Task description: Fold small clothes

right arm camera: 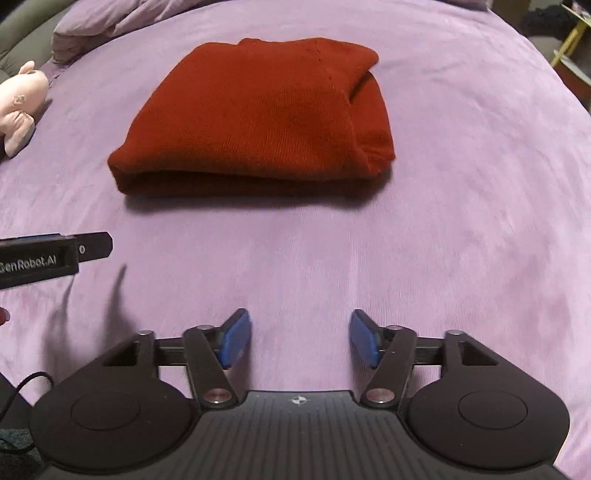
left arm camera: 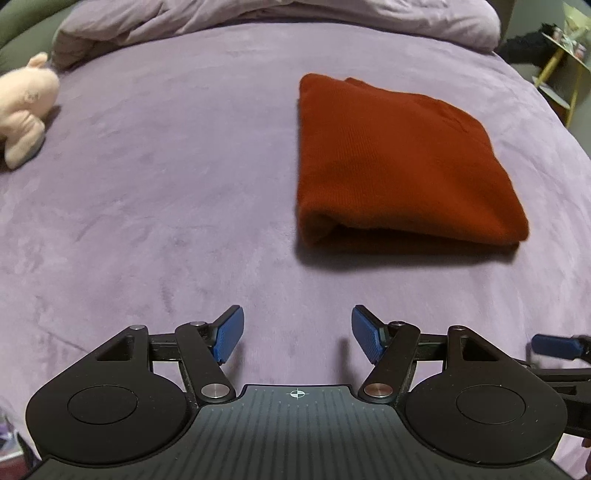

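A rust-red knitted garment (left arm camera: pixel 399 158) lies folded into a thick rectangle on the purple bedspread (left arm camera: pixel 166 184). In the right wrist view the same garment (right arm camera: pixel 258 122) sits ahead of centre, its folded edge towards me. My left gripper (left arm camera: pixel 297 334) hovers over bare bedspread, short of the garment and to its left, open with nothing between its blue pads. My right gripper (right arm camera: pixel 300 338) is also open and empty, a little back from the garment's near edge. The left gripper's black body (right arm camera: pixel 48 254) shows at the left edge of the right wrist view.
A pale pink plush toy (left arm camera: pixel 26 107) lies at the far left of the bed. A rumpled lilac duvet (left arm camera: pixel 258 18) is heaped along the far side. A yellow-framed shelf (left arm camera: pixel 565 59) stands beyond the bed's right edge. A black cable (right arm camera: pixel 22 387) runs at the lower left.
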A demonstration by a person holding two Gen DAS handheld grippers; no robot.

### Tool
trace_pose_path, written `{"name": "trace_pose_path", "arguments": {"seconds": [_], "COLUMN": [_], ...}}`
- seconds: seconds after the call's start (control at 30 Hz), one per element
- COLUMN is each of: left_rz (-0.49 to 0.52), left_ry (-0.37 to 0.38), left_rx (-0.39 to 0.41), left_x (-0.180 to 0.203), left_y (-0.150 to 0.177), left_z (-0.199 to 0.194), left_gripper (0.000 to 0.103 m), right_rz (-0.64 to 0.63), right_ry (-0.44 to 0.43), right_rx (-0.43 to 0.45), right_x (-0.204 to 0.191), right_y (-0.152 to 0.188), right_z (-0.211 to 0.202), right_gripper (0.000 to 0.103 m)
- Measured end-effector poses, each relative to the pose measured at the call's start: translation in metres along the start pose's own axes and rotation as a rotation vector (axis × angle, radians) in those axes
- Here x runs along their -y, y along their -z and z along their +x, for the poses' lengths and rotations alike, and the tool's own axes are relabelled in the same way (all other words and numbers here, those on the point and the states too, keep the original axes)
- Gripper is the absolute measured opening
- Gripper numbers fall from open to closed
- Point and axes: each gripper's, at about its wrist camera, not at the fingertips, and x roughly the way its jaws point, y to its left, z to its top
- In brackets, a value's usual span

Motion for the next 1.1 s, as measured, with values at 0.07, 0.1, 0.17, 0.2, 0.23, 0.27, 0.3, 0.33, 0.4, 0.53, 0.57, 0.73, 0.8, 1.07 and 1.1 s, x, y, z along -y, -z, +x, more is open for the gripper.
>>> {"name": "trace_pose_path", "arguments": {"seconds": [0.07,0.1,0.17,0.2,0.23,0.27,0.3,0.33,0.4,0.53,0.57,0.73,0.8,1.07,1.1], "left_rz": [0.021,0.028,0.044,0.056,0.067,0.076,0.083,0.085,0.081,0.075,0.083,0.109,0.102,0.083,0.084], "left_ry": [-0.014,-0.022,-0.048,-0.063,-0.077,-0.087,-0.094,-0.094,-0.081,-0.079,-0.092,-0.113,-0.102,-0.078,-0.077], "left_rx": [0.013,0.019,0.024,0.023,0.023,0.025,0.026,0.026,0.023,0.018,0.019,0.018,0.013,0.000,-0.001], "left_x": [0.003,0.005,0.006,0.008,0.010,0.011,0.012,0.011,0.011,0.010,0.011,0.015,0.013,0.009,0.009], "left_y": [0.000,-0.001,-0.003,-0.005,-0.007,-0.008,-0.010,-0.012,-0.016,-0.021,-0.022,-0.024,-0.025,-0.027,-0.027], "left_z": [-0.007,-0.010,-0.013,-0.014,-0.016,-0.017,-0.018,-0.019,-0.021,-0.022,-0.022,-0.021,-0.021,-0.020,-0.020], "left_gripper": [0.072,0.072,0.073,0.074,0.074,0.076,0.078,0.079,0.079,0.079,0.079,0.079,0.079,0.079,0.079], "right_rz": [-0.011,-0.019,-0.036,-0.036,-0.029,-0.020,-0.011,-0.002,-0.001,-0.074,-0.075,-0.029,-0.022,0.007,0.012], "right_ry": [0.018,0.030,0.039,0.038,0.042,0.045,0.045,0.051,0.075,0.134,0.142,0.110,0.117,0.122,0.119], "right_rx": [0.018,0.024,0.034,0.036,0.041,0.051,0.061,0.067,0.075,0.061,0.068,0.049,0.045,0.035,0.034], "right_x": [-0.005,-0.008,-0.014,-0.017,-0.019,-0.019,-0.020,-0.022,-0.025,-0.035,-0.037,-0.034,-0.035,-0.031,-0.030], "right_y": [-0.004,-0.007,-0.012,-0.015,-0.019,-0.022,-0.024,-0.027,-0.030,-0.040,-0.041,-0.042,-0.042,-0.043,-0.043], "right_z": [-0.009,-0.012,-0.019,-0.022,-0.025,-0.028,-0.030,-0.032,-0.035,-0.037,-0.038,-0.034,-0.032,-0.030,-0.030], "right_gripper": [0.078,0.079,0.081,0.082,0.083,0.084,0.084,0.085,0.088,0.098,0.098,0.098,0.098,0.098,0.098]}}
